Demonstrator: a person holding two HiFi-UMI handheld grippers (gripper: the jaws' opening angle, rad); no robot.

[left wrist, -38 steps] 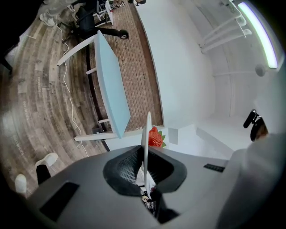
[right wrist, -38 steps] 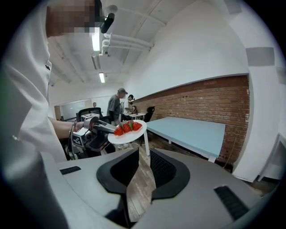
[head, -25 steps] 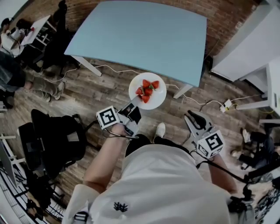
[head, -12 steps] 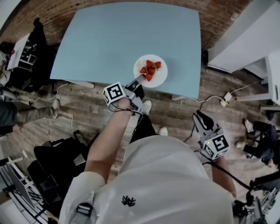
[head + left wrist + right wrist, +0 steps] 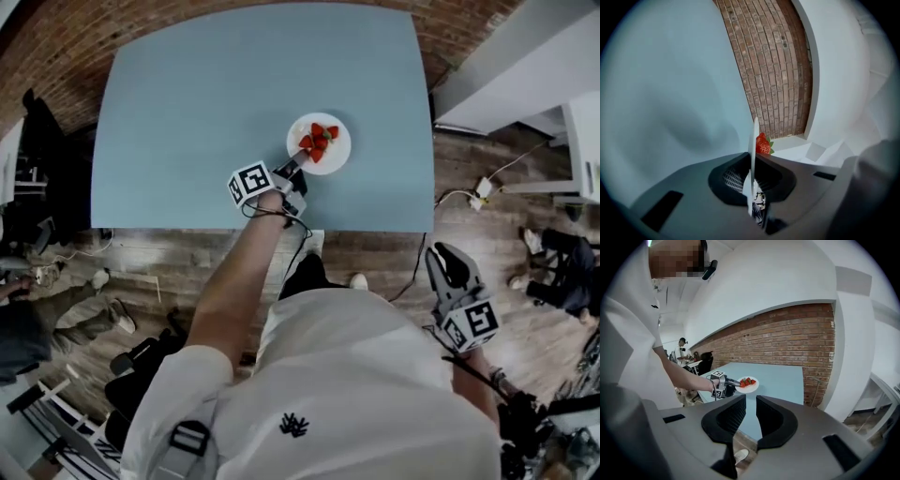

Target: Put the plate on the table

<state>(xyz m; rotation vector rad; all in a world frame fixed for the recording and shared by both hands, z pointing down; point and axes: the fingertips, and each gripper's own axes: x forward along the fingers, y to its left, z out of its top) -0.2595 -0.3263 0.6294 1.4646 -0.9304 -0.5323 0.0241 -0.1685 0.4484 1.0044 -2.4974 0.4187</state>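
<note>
The plate [image 5: 339, 155] is pinched by the left tool [image 5: 296, 164] over the surface [image 5: 187, 122]; next it should be lowered flat and let go.

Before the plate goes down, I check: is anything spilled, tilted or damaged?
Nothing stands out. The left tool grips the plate by its rim, about level, over the table; the strawberries all lie on it.

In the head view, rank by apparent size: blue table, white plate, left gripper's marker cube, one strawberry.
1. blue table
2. white plate
3. marker cube on the left gripper; it sits nearer the camera, which flatters it
4. strawberry
</note>
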